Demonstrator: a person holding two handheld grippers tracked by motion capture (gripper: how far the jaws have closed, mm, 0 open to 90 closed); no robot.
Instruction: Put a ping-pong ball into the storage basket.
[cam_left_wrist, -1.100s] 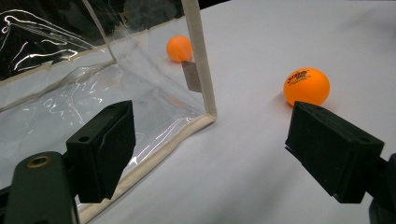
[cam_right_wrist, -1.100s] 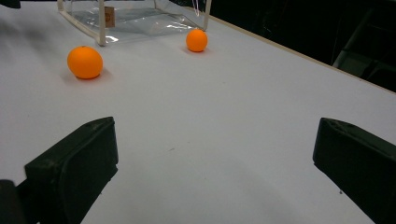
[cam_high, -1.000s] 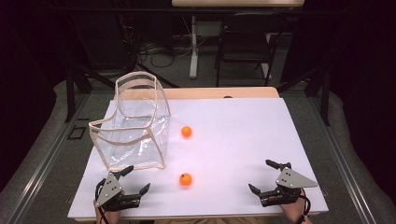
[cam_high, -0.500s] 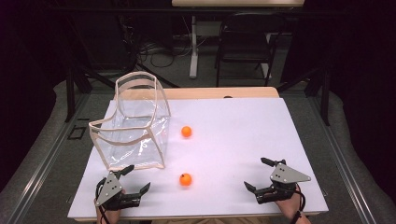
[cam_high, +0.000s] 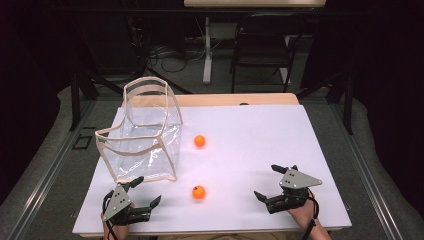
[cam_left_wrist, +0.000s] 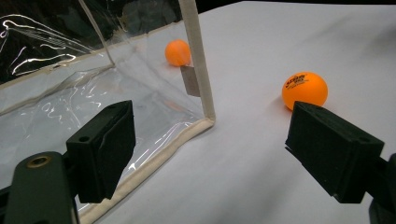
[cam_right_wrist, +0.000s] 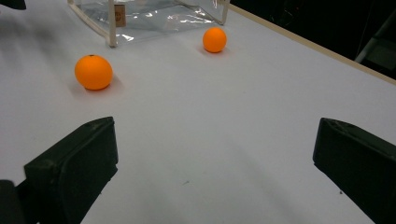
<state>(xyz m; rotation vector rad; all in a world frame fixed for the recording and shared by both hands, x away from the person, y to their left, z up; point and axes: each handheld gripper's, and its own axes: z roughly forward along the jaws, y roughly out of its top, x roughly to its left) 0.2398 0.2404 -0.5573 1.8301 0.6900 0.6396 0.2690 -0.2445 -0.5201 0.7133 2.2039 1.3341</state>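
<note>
Clear bag (cam_high: 142, 137) stands upright, far left of table (cam_high: 280, 130), mouth up.

Left gripper (cam_high: 142, 196) low at near edge just before bag, jaws spread, empty.

Near ball (cam_high: 199, 192) between grippers; far ball (cam_high: 200, 141) just right of bag. Both apart from bag.

Right gripper (cam_high: 275, 182) near right, jaws wide, empty.

Judged: pre-grasp stage, likely bagging balls. Next move calls for closing jaws around near ball, then lifting over bag rim.

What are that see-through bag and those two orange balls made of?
The bag looks like clear soft plastic, glossy and creased, with beige fabric-like trim along its edges. The near ball and far ball look like smooth matte plastic; the near one bears a printed logo, like table-tennis balls.
</note>
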